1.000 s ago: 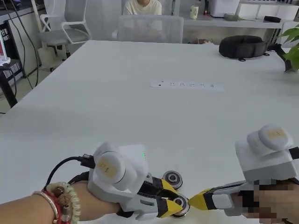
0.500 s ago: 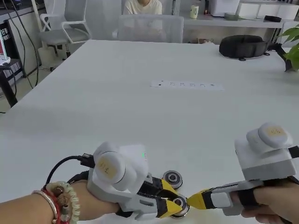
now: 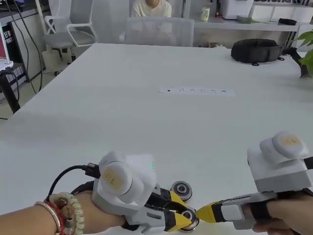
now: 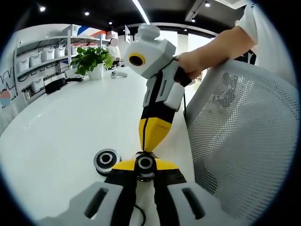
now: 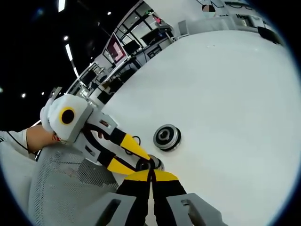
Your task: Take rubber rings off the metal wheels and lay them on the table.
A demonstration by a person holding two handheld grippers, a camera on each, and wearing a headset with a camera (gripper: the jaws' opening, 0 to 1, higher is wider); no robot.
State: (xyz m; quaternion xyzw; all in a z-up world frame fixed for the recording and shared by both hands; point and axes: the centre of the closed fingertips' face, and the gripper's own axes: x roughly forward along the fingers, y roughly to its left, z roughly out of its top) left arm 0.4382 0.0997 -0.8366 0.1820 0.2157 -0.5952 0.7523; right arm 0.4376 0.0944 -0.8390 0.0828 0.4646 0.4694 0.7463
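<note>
My left gripper (image 3: 185,219) is shut on a small metal wheel (image 3: 190,218) with a black rubber ring, at the table's near edge. The left gripper view has that wheel (image 4: 144,163) clamped between the yellow jaws. My right gripper (image 3: 197,215) comes in from the right, its tips pressed together at the wheel's rim on the rubber ring (image 4: 145,155). In the right gripper view the held wheel (image 5: 153,164) sits just past my shut right gripper (image 5: 151,172), and the left gripper (image 5: 129,151) reaches in from the left. A second wheel (image 3: 181,189) (image 4: 106,160) (image 5: 167,137) lies flat close behind.
The white table (image 3: 146,122) stretches far ahead, with a white power strip (image 3: 195,90) at its middle. A black bag (image 3: 257,50) and a plant (image 3: 307,46) are at the far right. A mesh chair (image 3: 157,31) and a seated person stand at the far end.
The head camera has tipped a little, so the picture has shifted. Both grippers stay at the held wheel with no visible move.
</note>
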